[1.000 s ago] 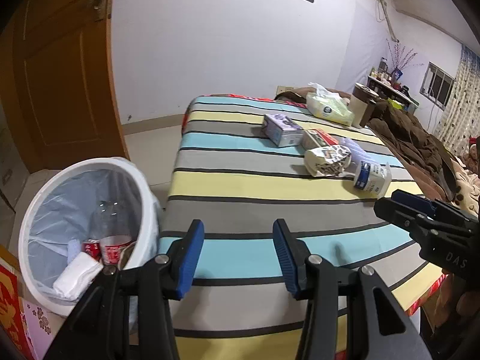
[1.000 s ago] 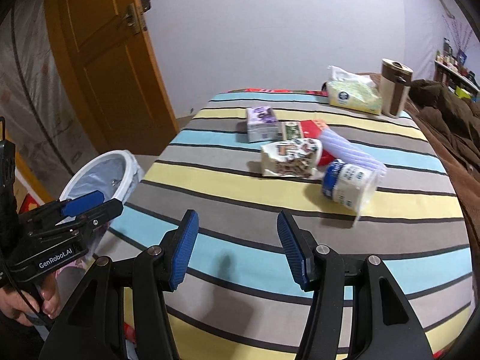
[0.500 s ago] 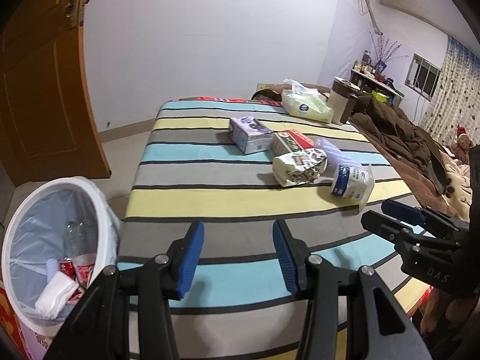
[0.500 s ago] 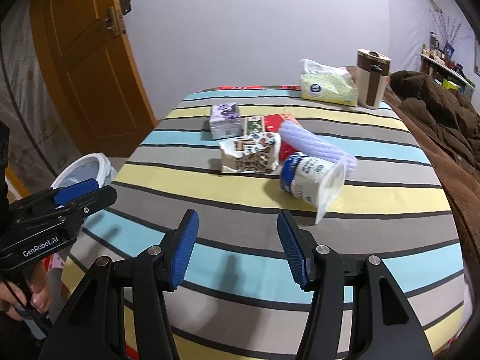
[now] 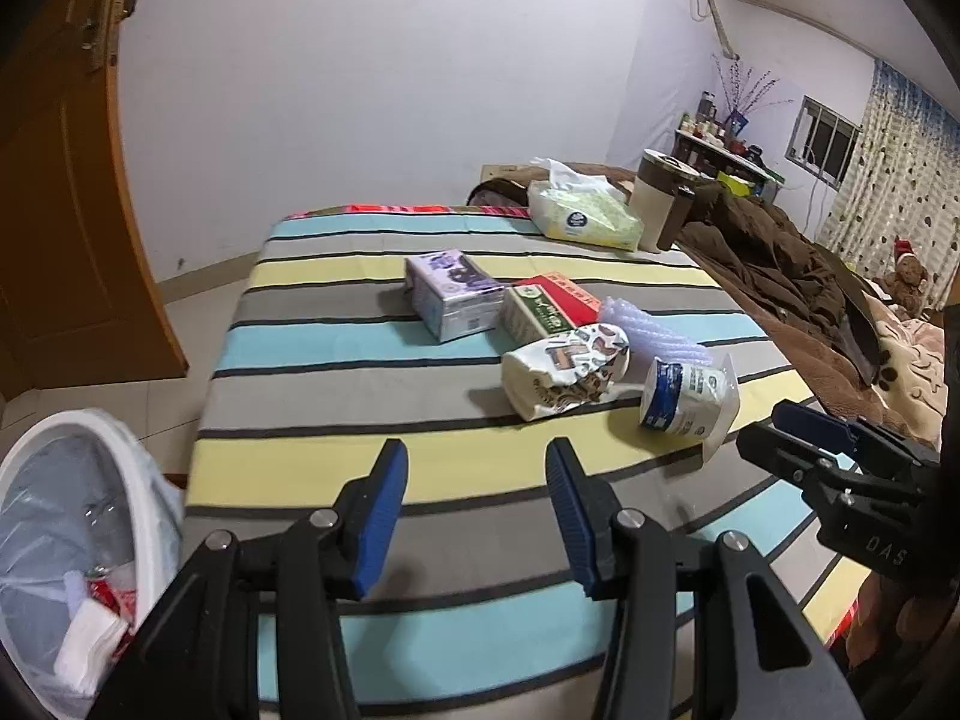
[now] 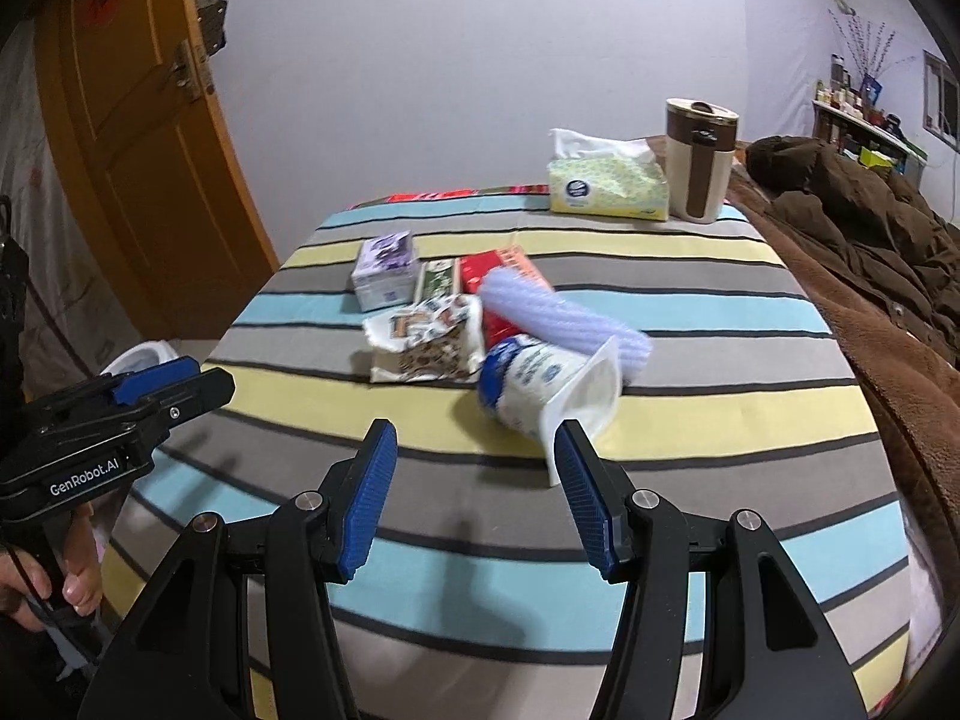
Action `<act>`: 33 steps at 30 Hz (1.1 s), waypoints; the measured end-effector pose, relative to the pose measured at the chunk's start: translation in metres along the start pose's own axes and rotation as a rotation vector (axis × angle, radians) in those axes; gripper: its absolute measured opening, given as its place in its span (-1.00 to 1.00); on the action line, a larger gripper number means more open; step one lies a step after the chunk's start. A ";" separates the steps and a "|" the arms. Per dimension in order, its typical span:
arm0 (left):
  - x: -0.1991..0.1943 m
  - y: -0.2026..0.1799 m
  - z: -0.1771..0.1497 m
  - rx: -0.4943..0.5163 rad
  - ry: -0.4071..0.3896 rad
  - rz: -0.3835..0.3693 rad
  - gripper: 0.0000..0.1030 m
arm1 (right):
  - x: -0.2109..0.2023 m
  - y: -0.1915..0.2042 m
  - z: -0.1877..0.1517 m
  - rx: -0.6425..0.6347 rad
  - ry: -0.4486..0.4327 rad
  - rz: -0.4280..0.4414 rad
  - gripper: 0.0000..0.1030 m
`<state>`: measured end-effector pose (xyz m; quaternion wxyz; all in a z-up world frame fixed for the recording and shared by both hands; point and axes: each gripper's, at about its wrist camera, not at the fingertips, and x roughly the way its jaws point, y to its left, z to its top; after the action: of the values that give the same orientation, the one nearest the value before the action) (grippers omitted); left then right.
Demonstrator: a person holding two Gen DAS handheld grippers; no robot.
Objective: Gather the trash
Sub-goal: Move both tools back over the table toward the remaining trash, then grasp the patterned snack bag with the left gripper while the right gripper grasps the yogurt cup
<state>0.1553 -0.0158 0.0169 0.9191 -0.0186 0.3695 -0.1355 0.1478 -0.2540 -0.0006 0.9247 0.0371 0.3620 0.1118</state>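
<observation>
Trash lies in a cluster on the striped bed: a tipped white-and-blue yogurt cup (image 6: 543,384), a crumpled printed wrapper (image 6: 423,345), a purple bubble-wrap roll (image 6: 564,315), a red-green carton (image 6: 480,273) and a small purple box (image 6: 387,270). The same items show in the left wrist view, with the cup (image 5: 687,399) and wrapper (image 5: 564,378). My right gripper (image 6: 477,492) is open and empty, just short of the cup. My left gripper (image 5: 477,516) is open and empty over the bed's near stripes. A white lined bin (image 5: 90,546) with trash stands lower left.
A tissue box (image 6: 606,183) and a brown-beige jug (image 6: 699,159) stand at the bed's far end. A brown blanket (image 6: 852,252) covers the right side. An orange door (image 6: 138,138) is at the left. The bed's edge (image 5: 201,414) runs beside the bin.
Both grippers have moved forward over the bed toward the trash cluster. The bin has slid to the lower left edge of the left wrist view. Both stay open.
</observation>
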 end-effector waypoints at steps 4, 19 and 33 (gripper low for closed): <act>0.013 -0.005 0.007 0.017 0.011 -0.025 -0.03 | 0.005 -0.010 0.003 0.016 0.000 -0.004 0.15; 0.056 -0.016 0.032 0.077 0.032 -0.083 0.20 | 0.045 -0.032 0.013 0.029 0.058 0.041 0.23; 0.100 -0.024 0.041 0.120 0.092 -0.164 0.22 | 0.062 -0.040 0.011 0.015 0.092 0.087 0.23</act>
<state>0.2464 -0.0674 -0.0178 0.8864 0.0127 0.3998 -0.2331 0.2066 -0.2787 -0.0390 0.9010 0.0546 0.4031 0.1509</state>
